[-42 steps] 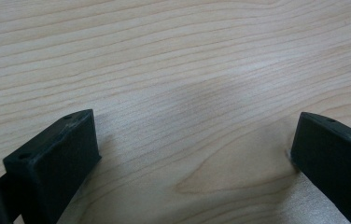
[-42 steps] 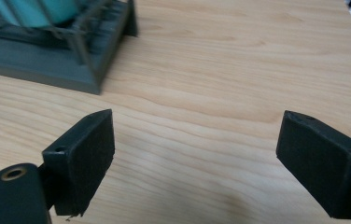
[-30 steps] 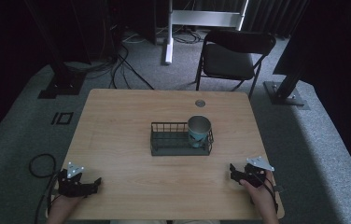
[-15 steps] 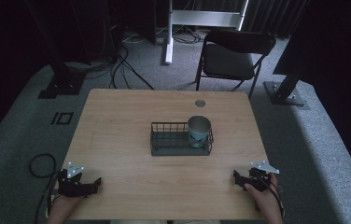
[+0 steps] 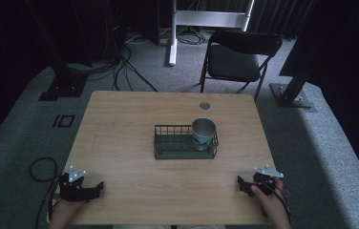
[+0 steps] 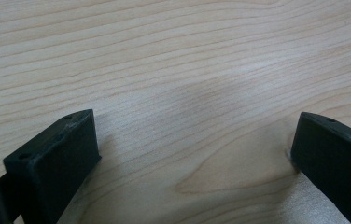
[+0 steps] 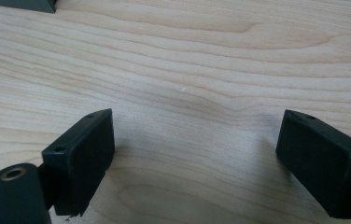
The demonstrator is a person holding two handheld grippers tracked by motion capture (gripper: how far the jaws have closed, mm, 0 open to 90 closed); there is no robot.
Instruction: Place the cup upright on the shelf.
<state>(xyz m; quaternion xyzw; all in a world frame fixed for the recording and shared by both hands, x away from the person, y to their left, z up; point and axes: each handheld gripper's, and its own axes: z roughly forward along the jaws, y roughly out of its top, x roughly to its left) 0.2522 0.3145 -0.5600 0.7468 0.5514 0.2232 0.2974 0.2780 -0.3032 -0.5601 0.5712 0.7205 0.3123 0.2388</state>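
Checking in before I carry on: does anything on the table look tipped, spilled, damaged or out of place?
Nothing stands out. The metal cup stands upright in the right end of the wire basket, which sits square at mid-table. No spill shows on the table. The left gripper and right gripper rest at the near edge, jaws apart and empty.

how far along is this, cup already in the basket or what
Looks done: the metal cup stands upright in the right end of the wire basket. In hand: nothing; the left gripper and right gripper sit open at the table's near edge, jaws apart over bare wood. Nothing visibly left.
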